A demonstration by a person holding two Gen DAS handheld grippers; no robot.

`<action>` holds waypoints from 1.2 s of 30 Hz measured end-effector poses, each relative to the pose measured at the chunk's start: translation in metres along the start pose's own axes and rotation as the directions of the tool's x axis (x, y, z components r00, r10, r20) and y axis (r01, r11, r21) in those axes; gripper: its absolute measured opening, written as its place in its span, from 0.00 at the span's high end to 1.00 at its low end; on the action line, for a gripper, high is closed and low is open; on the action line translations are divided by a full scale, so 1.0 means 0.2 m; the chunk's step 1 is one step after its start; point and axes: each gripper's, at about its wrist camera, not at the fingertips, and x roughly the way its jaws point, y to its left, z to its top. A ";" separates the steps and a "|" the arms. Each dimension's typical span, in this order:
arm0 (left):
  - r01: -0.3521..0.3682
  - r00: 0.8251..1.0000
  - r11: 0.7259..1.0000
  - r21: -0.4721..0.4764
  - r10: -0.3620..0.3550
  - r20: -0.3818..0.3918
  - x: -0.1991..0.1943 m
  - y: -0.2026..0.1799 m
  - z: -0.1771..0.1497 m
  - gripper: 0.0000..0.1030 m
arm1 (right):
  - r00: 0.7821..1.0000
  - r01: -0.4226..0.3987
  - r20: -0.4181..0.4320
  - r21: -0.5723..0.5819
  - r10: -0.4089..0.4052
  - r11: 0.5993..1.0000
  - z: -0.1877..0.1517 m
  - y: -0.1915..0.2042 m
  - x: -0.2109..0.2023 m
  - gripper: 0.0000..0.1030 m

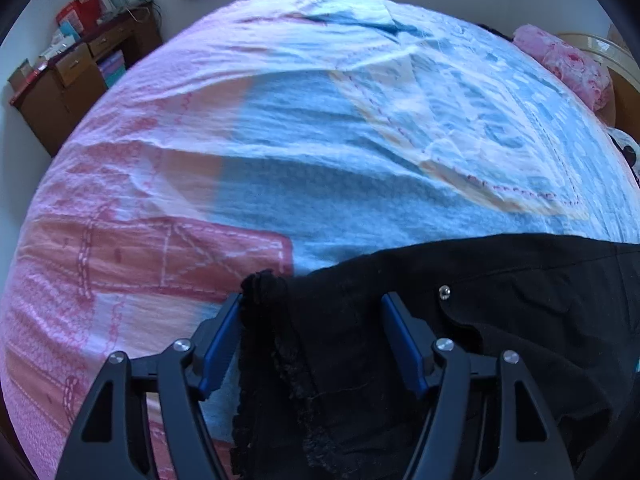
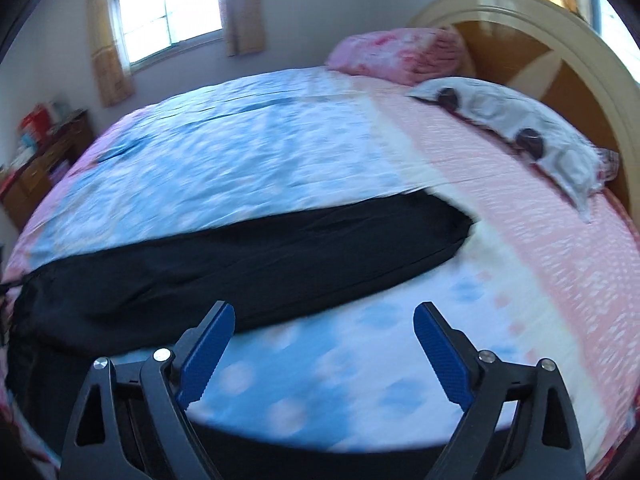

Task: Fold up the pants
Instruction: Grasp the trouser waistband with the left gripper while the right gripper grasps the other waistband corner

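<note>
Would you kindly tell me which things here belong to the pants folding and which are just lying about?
For the job:
black pants
left hand-held gripper
right hand-held gripper

Lying about:
pink pillow
white pillow
desk

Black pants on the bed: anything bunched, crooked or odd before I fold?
The black pants lie long and mostly flat across the bedspread. Only the frilly edge between the left gripper's open jaws looks rumpled. Nothing else stands out.

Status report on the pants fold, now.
Left gripper open, straddling pants frilled end. Right gripper open, empty. Pants lie long across bed. Nothing in the way.
</note>
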 end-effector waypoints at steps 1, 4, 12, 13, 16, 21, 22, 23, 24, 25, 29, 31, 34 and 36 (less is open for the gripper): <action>0.015 1.000 1.000 0.001 -0.015 -0.014 0.00 0.01 0.00 0.31 | 1.000 0.011 -0.015 0.022 -0.011 1.000 0.05 -0.07 0.04 0.24; 0.024 0.999 1.000 -0.006 -0.025 -0.048 0.01 0.02 0.03 0.31 | 0.998 0.022 -0.056 0.107 -0.016 0.994 0.19 -0.28 0.19 0.27; 0.015 0.998 1.000 0.015 -0.014 -0.062 0.04 -0.01 0.06 0.29 | 0.987 0.039 -0.159 0.168 -0.012 0.985 0.51 -0.53 0.62 0.32; 0.011 0.998 1.000 0.022 -0.010 -0.057 0.04 -0.02 0.06 0.29 | 0.985 0.033 -0.170 0.168 -0.004 0.985 0.54 -0.54 0.69 0.32; 0.011 0.999 0.999 0.033 -0.010 -0.042 0.04 -0.02 0.05 0.29 | 0.976 0.018 -0.218 0.156 0.017 0.988 0.60 -0.55 0.85 0.32; 0.011 1.000 0.997 0.079 -0.011 -0.001 0.03 -0.04 0.05 0.39 | 0.945 -0.037 -0.321 0.112 0.072 0.993 0.61 -0.50 1.06 0.45; 0.015 1.000 0.996 0.087 -0.016 0.006 0.03 -0.05 0.05 0.42 | 0.935 -0.032 -0.350 0.092 0.062 0.995 0.60 -0.48 1.10 0.52; 0.022 1.000 0.994 0.107 -0.023 0.015 0.03 -0.07 0.05 0.53 | 0.936 -0.015 -0.350 0.069 0.038 0.997 0.59 -0.46 1.12 0.57; 0.034 0.999 0.992 0.123 -0.036 0.016 0.02 -0.09 0.05 0.68 | 0.938 -0.016 -0.346 0.050 0.032 0.999 0.59 -0.45 1.12 0.63; 0.057 0.998 0.989 0.134 -0.060 0.013 0.02 -0.11 0.05 0.77 | 0.939 -0.032 -0.342 0.042 0.045 0.999 0.60 -0.44 1.12 0.71; 0.048 0.999 0.987 0.155 -0.051 0.016 -0.02 -0.15 0.06 0.85 | 0.953 -0.052 -0.297 0.011 0.053 0.999 0.60 -0.39 0.99 0.92; 0.068 0.996 0.990 0.123 -0.074 0.050 -0.09 -0.11 0.06 0.85 | 0.964 -0.066 -0.259 -0.001 0.064 0.998 0.60 -0.38 0.88 0.92; 0.112 0.985 0.989 0.101 -0.124 0.121 -0.24 -0.06 0.03 0.85 | 0.982 -0.087 -0.169 -0.021 0.082 0.996 0.60 -0.39 0.61 0.92; 0.140 0.973 0.986 0.095 -0.155 0.173 -0.36 -0.04 0.00 0.85 | 0.988 -0.111 -0.114 -0.017 0.108 0.994 0.58 -0.43 0.42 0.92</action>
